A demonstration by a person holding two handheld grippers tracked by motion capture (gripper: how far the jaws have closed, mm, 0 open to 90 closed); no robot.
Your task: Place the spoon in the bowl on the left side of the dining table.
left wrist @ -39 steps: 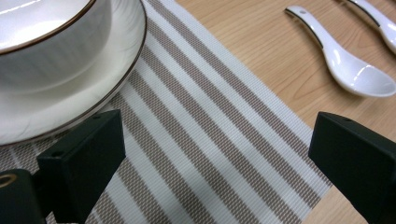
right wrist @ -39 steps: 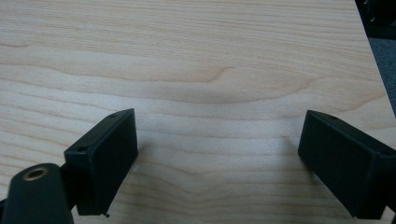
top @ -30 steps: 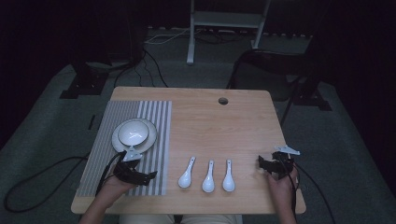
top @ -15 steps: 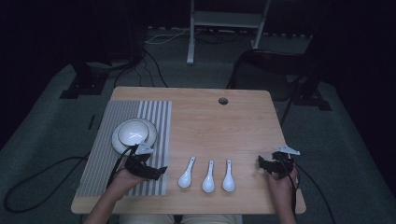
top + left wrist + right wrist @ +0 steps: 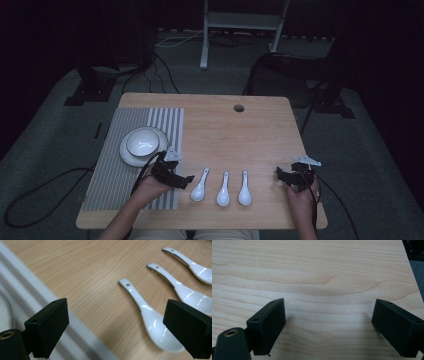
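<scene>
Three white ceramic spoons lie side by side near the table's front: the left spoon, the middle spoon and the right spoon. My left gripper is open at the placemat's right edge, its jaws pointing at the left spoon and close to its bowl end, with nothing between them. A white bowl rests on a white plate on the grey striped placemat. My right gripper is open over bare wood at the front right.
The wooden table has a round cable hole near its far edge. Its right edge runs close to my right gripper. On the dark floor beyond stand a metal stand and loose cables.
My left gripper has moved to the right off the placemat toward the left spoon. The right gripper, spoons and bowl have stayed put.
</scene>
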